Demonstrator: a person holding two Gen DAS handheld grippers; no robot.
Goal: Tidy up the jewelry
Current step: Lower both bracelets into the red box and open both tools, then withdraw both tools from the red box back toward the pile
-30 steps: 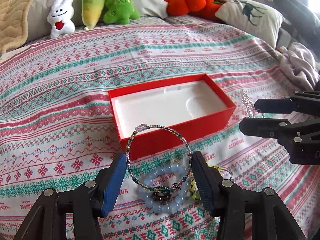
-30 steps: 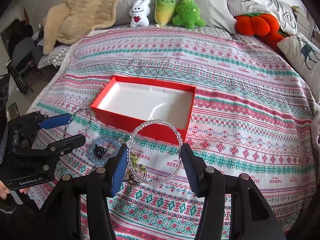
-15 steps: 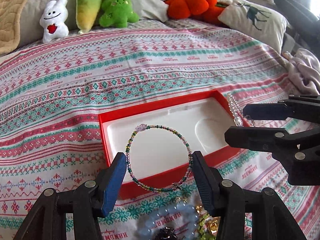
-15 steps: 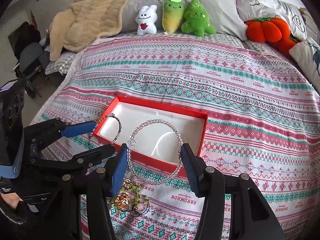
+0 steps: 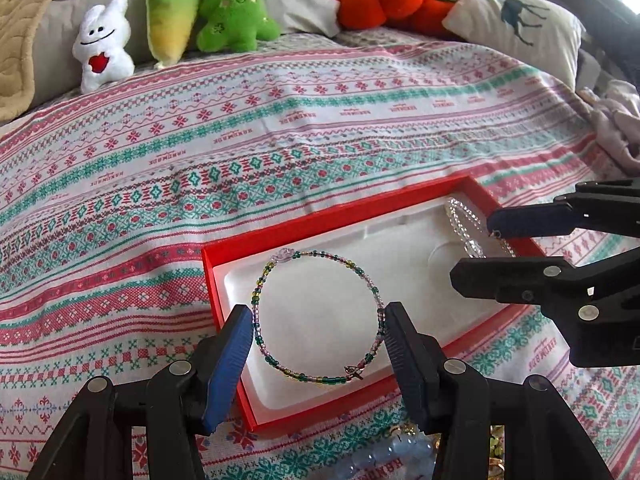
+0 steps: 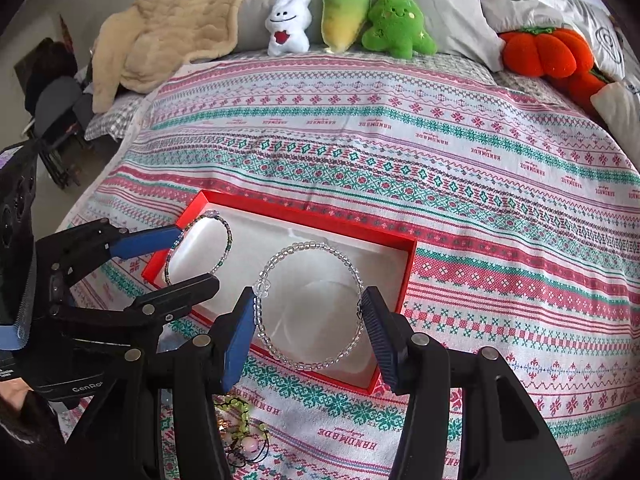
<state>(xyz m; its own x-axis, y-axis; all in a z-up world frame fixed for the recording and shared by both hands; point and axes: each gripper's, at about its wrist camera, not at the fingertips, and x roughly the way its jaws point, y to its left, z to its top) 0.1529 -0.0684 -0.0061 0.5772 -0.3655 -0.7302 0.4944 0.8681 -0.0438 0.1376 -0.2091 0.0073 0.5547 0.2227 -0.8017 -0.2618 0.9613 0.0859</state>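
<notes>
So both tools are loaded and parked over the red box, which sits on the bed's striped blanket. The left tool is clamped across a multicolour seed-bead bracelet, its hoop standing up between the blue pads over the left end of the box's white insert. The right tool is squeezed on a clear bead bracelet the same way, over the round dip at the right end of the box.

The bit that matters for the drop: each bracelet hangs straight above the box floor, so the target lies directly below and a touch forward of each tool. The box's long axis runs left to right across both views, one tool per end, so neither needs to cross over. How high the hoops are off the insert is hard to judge through the fisheye, probably not touching yet.

Leftover jewelry sits on the blanket on the near side of the box: a pale blue bead bracelet and a yellow-green charm piece.

Readable text: "HANDMADE" repeats across the blanket, and "GenRo…" shows on the left tool's body.
</notes>
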